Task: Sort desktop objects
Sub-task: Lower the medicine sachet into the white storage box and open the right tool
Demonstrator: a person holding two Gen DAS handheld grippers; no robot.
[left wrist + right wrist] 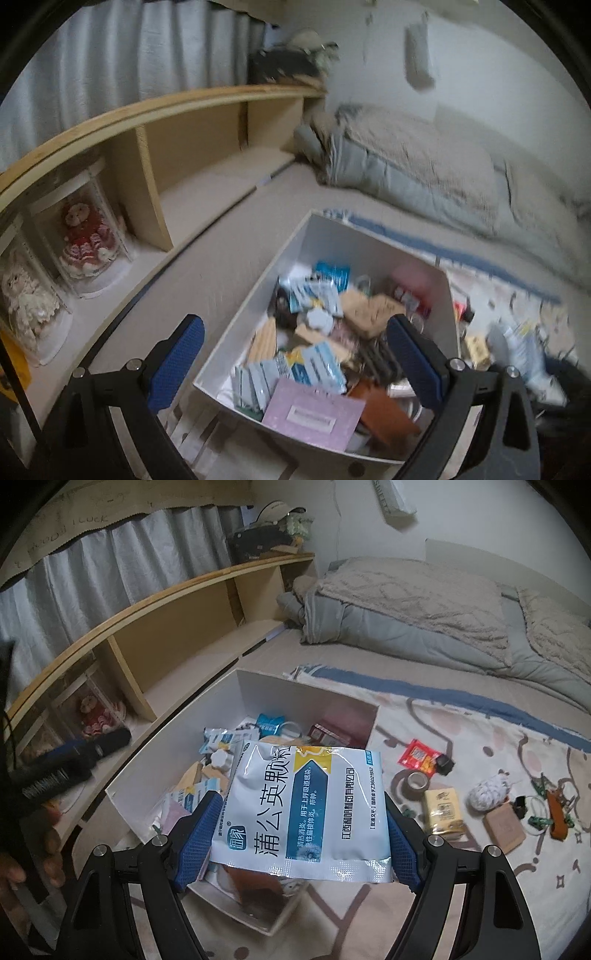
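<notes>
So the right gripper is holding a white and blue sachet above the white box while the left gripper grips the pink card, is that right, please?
Not quite: the left gripper grips nothing. The left wrist view shows its jaws open above the white box, with the pink card lying inside. The right gripper does hold the white and blue sachet above the box.

Both wrist views angled down, close above the shared white box (pixel 255 295) (pixel 295 694), bed behind

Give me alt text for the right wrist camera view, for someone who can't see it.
The right gripper holds a white and blue medicine sachet across its width between the jaws, above a white box filled with small items. To the right, a tape roll, a red packet and other small things lie scattered on a patterned blanket.
</notes>
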